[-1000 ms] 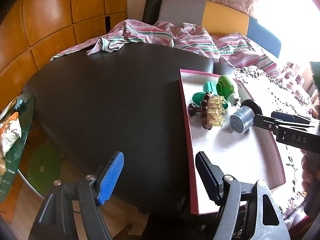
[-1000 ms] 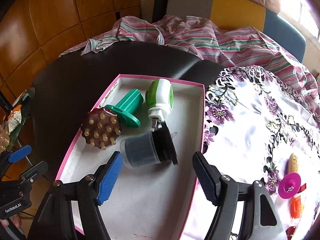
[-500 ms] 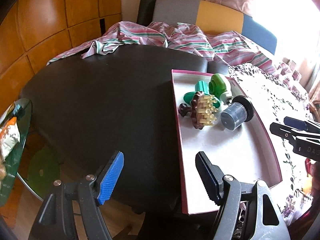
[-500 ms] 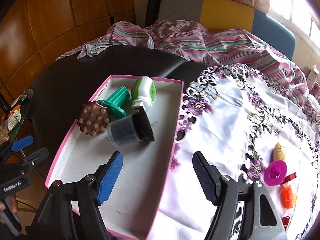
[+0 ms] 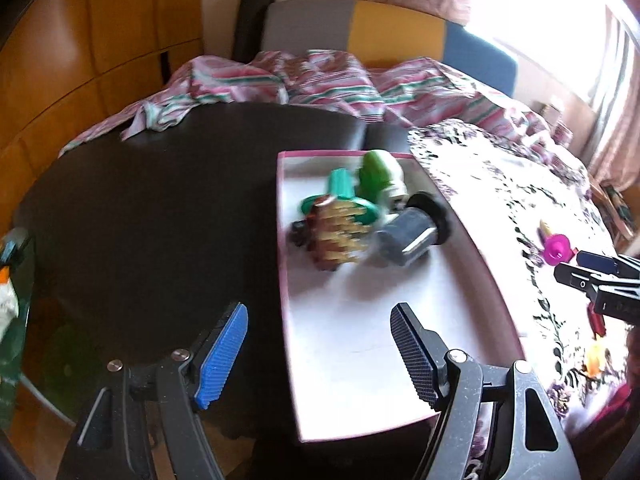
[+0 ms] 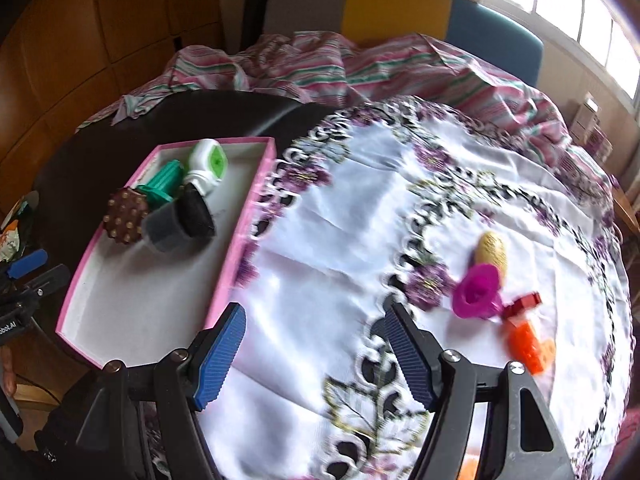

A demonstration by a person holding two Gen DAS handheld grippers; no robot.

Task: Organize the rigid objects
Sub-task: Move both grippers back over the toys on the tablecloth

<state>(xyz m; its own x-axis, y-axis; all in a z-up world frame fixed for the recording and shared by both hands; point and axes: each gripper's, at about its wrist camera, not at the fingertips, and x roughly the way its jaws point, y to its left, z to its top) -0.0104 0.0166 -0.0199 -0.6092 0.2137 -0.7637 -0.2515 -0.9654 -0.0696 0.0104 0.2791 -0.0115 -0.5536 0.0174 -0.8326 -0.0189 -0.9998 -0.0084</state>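
Nearest the right wrist camera, the right gripper (image 6: 316,354) is hovering over the embroidered white cloth (image 6: 340,240), its fingers (image 6: 218,358) standing well apart with nothing between them. From the left wrist view, the left gripper (image 5: 318,354) is likewise standing wide and empty, hanging over the near end of the pink-rimmed tray (image 5: 282,280), one finger over the dark table (image 5: 140,220) and the other over the tray's white floor.

Just past the right gripper, toward its right side, the loose things are still waiting on the cloth: a magenta funnel-shaped piece (image 6: 478,292), an orange block (image 6: 526,346) with a small red piece (image 6: 526,302) touching it, and a yellowish oval thing (image 6: 492,250) just behind the funnel. These appear to be what is left to gather.

Further off on the left, the tray is already holding four things clustered at its far end: a brown studded massager (image 6: 126,216), a grey cylinder with a black cap (image 6: 176,224) lying on its side, a green spool-like piece (image 6: 162,184) and a green-and-white plug-in device (image 6: 208,166). The near half of the tray is lying bare, so room remains.

Judging by this, roughly half the job is done. The right gripper seems to be lining up on the funnel group next, though which piece it is aiming for I cannot tell.

Beyond everything, a striped pink sheet (image 6: 360,68) is lying bunched along the table's far edge.
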